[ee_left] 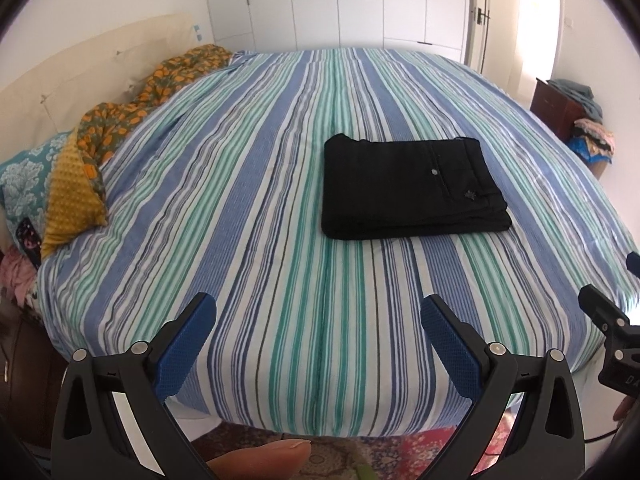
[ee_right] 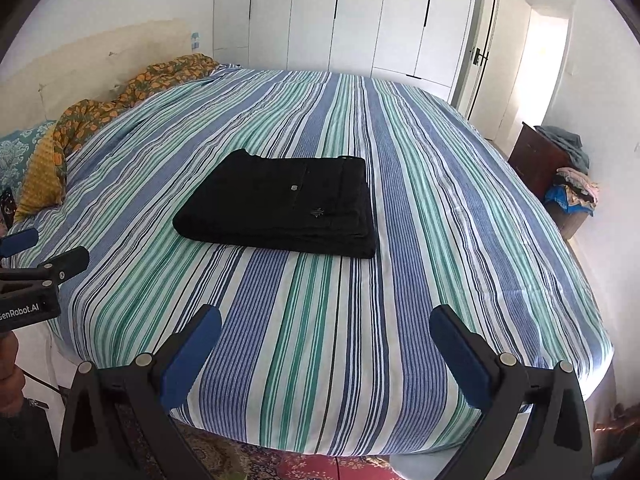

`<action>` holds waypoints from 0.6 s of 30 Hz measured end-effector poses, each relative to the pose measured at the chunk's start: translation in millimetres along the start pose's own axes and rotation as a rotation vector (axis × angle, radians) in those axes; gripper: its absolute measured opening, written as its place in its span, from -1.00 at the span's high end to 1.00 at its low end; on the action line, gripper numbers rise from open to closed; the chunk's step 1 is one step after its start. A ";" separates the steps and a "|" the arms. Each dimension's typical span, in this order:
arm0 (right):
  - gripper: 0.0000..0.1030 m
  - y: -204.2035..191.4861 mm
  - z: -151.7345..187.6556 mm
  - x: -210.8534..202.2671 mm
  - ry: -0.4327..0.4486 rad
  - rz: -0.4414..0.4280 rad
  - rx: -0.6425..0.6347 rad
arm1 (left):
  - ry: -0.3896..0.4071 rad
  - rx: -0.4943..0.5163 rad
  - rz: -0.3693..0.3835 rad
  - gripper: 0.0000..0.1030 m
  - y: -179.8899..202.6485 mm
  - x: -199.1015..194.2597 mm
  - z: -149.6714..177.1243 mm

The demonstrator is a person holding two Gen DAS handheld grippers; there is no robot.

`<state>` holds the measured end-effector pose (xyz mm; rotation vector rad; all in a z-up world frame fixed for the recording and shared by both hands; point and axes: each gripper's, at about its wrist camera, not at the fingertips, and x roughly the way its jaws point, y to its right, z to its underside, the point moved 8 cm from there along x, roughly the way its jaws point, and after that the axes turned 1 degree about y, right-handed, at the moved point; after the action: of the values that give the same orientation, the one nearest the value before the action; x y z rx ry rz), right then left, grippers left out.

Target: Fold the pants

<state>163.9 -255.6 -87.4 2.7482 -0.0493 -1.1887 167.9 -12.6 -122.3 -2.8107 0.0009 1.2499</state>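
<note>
- A pair of black pants [ee_left: 412, 186] lies folded into a compact, layered rectangle on a striped bed [ee_left: 248, 240], roughly midway between head and foot and set back from the near edge, pocket button facing up.
- The left gripper [ee_left: 318, 318] hangs over the bed's near edge, jaws spread wide and holding nothing; a fingertip [ee_left: 264, 458] of the person shows at the bottom of the left wrist view.
- The right gripper [ee_right: 325, 330] sits likewise over the near edge, jaws apart and empty, well clear of the garment.
- Judging by the squared stack, the folding looks finished, or all but.
- Any remaining tidy-up would call for a light touch: press the top layer flat rather than pinch it, and approach from the near side, where the layered edges show, so the fold is not dragged open.
- Pillows [ee_left: 74, 196] and a floral blanket [ee_left: 160, 80] are bunched along the bed's head edge, well apart from the pants.
</note>
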 end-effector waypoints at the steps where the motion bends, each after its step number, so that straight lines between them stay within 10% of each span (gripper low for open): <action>1: -0.99 -0.2 0.3 0.3 -0.003 -0.001 0.002 | 0.000 0.001 0.001 -0.99 0.5 -0.8 0.1; 18: -0.99 2.5 -9.1 -11.4 0.045 0.013 0.001 | -0.022 0.013 0.008 -0.99 7.1 -2.5 1.7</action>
<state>162.8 -256.0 -72.6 2.7698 -0.0633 -1.1228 164.8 -19.6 -122.0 -2.7888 0.0188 1.2775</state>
